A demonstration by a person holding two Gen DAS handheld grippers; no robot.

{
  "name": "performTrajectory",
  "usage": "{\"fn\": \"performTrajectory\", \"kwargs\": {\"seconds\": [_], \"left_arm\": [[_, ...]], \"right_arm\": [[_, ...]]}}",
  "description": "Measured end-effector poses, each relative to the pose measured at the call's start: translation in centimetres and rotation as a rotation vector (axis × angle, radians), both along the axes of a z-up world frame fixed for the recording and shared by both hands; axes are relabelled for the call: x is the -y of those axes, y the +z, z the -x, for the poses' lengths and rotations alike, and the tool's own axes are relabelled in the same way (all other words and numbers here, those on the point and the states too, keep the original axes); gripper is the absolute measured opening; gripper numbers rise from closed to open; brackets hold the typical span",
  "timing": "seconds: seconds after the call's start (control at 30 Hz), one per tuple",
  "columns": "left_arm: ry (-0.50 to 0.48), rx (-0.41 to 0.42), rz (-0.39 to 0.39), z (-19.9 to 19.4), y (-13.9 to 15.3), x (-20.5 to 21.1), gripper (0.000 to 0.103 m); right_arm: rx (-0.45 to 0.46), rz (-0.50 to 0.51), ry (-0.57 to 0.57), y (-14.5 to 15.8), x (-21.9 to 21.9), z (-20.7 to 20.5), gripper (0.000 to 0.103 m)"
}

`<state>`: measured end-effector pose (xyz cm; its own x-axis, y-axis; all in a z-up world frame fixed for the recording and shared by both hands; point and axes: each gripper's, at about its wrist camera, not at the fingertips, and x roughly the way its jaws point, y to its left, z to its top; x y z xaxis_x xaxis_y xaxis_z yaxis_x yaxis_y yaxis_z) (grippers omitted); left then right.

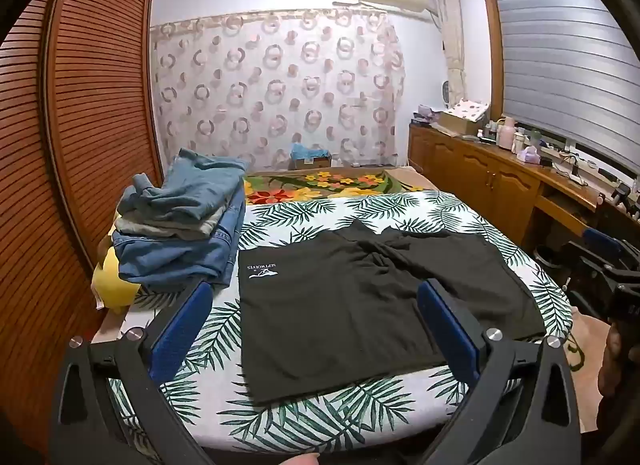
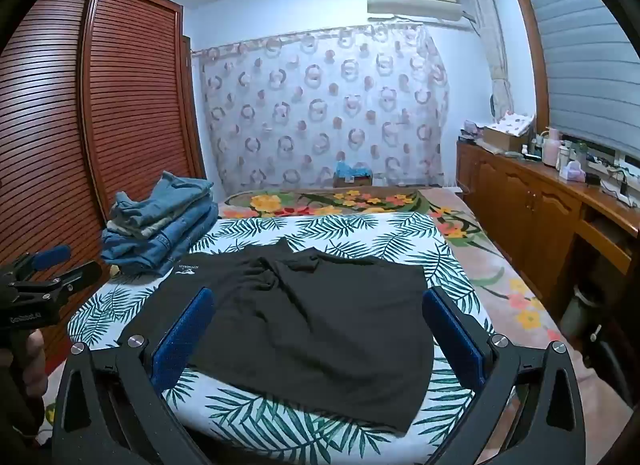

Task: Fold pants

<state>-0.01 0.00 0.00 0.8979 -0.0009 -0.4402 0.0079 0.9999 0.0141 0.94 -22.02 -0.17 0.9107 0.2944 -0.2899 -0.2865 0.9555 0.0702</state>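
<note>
The bed (image 1: 400,205), under a palm-leaf sheet, is carrying everything: a pair of black shorts (image 1: 360,297) is lying spread flat across its near half, and a stack of folded jeans (image 1: 180,241) is sitting at its far left corner, just beside the shorts' logo corner.

The shorts are lying ahead of and below both tools, with their long axis running left to right across the bed. The logo end is pointing toward the jeans, and the crumpled seam area is lying along the far edge.

The left gripper (image 1: 316,329) is hovering over the near left portion, jaws spread wide and holding nothing. The right gripper (image 2: 320,337) is hanging over the near right portion, equally released.

Each looks nearest to its own near corner, so a two-handed lift of that edge seems likely.

The left view is showing the white logo (image 1: 262,269) clearly; the right view is showing the right edge of the shorts and the floral blanket (image 2: 460,233) beyond.
</note>
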Motion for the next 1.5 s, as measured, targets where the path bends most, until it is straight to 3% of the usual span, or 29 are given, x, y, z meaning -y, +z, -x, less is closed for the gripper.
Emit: {"fn": "performTrajectory", "kwargs": {"seconds": [1.5], "left_arm": [[0.000, -0.002, -0.001, 0.20, 0.33, 0.76, 0.103]], "right_arm": [[0.002, -0.004, 0.012, -0.06, -0.04, 0.18, 0.103]]}}
